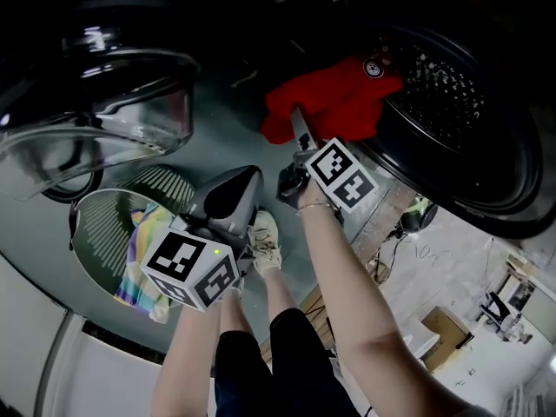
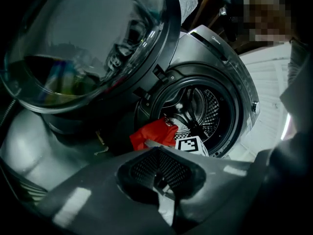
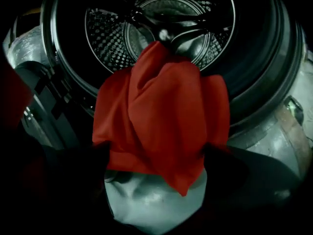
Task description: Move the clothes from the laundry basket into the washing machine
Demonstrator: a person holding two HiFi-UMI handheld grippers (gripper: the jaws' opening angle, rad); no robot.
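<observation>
Step in hand: loading; a judgement from the red garment being carried at the mouth of the washing machine drum
Right gripper: jaws pinched on the red garment, which fills the space between them and bulges out ahead of the tips
Red garment: bunched, with no clear long axis; its far end reaches towards the drum opening and a loose corner droops back under the jaws
Key relation: the perforated drum lies straight ahead of the right gripper's tips, just beyond the cloth, so the jaw axis already points into the opening; the dark door seal rings the view on all sides of the cloth
Nearer hand: the right one by far; the left gripper sits well behind it and off to its left
Right arm pose: forearm stretched out forward, in line with the gripper, marker cube turned up towards the head camera
Left gripper: jaws pressed together with nothing between them, pointing towards the machine, arm tucked close to the body
Laundry basket: behind and to the left of the left gripper, a multicoloured cloth lying in it
Glass door: swung open, off to the left of both grippers, clear of the path ahead
Next move, as a judgement: push further along the jaw axis before letting go, or the cloth may catch on the lip
</observation>
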